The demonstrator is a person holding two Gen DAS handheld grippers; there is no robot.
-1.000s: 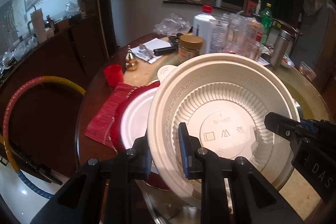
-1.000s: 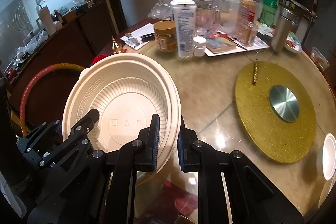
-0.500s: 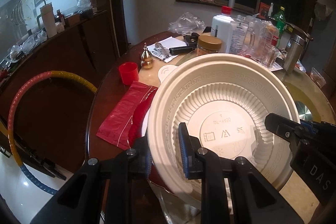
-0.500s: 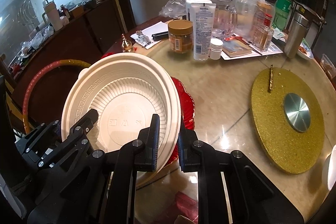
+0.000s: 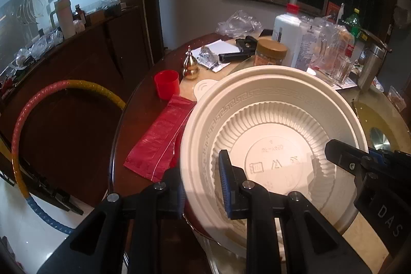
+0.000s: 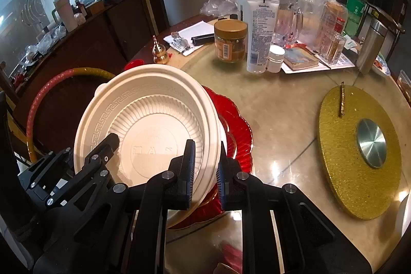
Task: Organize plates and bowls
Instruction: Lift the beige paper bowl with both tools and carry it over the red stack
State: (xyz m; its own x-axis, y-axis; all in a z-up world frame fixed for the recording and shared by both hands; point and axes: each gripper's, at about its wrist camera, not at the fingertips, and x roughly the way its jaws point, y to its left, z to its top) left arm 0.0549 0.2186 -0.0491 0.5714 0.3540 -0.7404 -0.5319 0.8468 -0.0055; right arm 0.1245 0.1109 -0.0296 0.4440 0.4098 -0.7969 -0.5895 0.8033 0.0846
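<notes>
Cream ribbed plastic bowl (image 6: 159,130), tilted, sits between both claws above a red scalloped plate (image 6: 237,130) on the bench (image 6: 277,104). Only the right view shows that plate clearly; the left view shows a red bag (image 5: 159,143) beside the left claw (image 5: 201,190). Left claw and right claw (image 6: 204,172) each pinch opposite rim edges.

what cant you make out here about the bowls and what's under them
- How many cream bowls are nested: right wrist view shows doubled rims, count unclear.
- The red plate beneath: mostly covered by the bowls in both views.
- Whether the bowls touch the plate: hidden by the left gripper and right gripper.
- Embossed base marks: too small to read.
</notes>
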